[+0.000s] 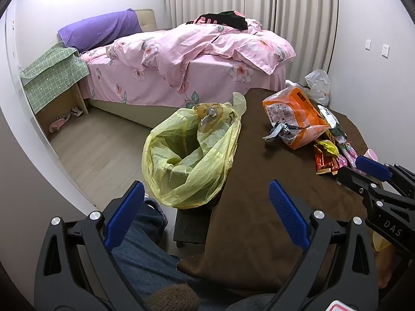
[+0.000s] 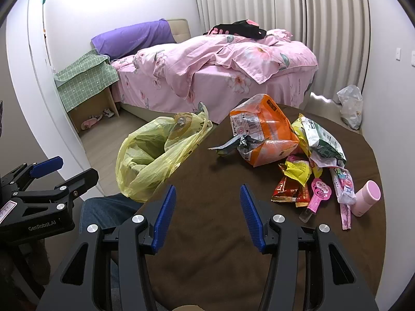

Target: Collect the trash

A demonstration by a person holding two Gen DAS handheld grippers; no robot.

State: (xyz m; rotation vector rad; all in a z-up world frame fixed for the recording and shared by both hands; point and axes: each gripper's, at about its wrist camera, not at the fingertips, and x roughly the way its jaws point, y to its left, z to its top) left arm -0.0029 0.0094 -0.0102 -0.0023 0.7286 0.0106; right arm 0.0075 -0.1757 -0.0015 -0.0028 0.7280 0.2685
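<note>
An open yellow plastic bag [image 1: 189,155] hangs at the left edge of the brown-covered table [image 1: 259,207]; it also shows in the right wrist view [image 2: 153,155]. A pile of wrappers lies on the table: a big orange packet [image 2: 264,134], a green-white packet [image 2: 324,140], red and yellow wrappers [image 2: 293,181], a pink tag [image 2: 320,194]. My left gripper [image 1: 206,207] is open and empty, near the bag. My right gripper [image 2: 206,204] is open and empty, above the table in front of the pile.
A pink bottle [image 2: 367,198] lies at the pile's right. A pink bed [image 2: 220,70] stands behind the table, with a green-covered nightstand [image 2: 85,88] to its left. A clear plastic bag [image 2: 350,106] sits on the floor by the right wall.
</note>
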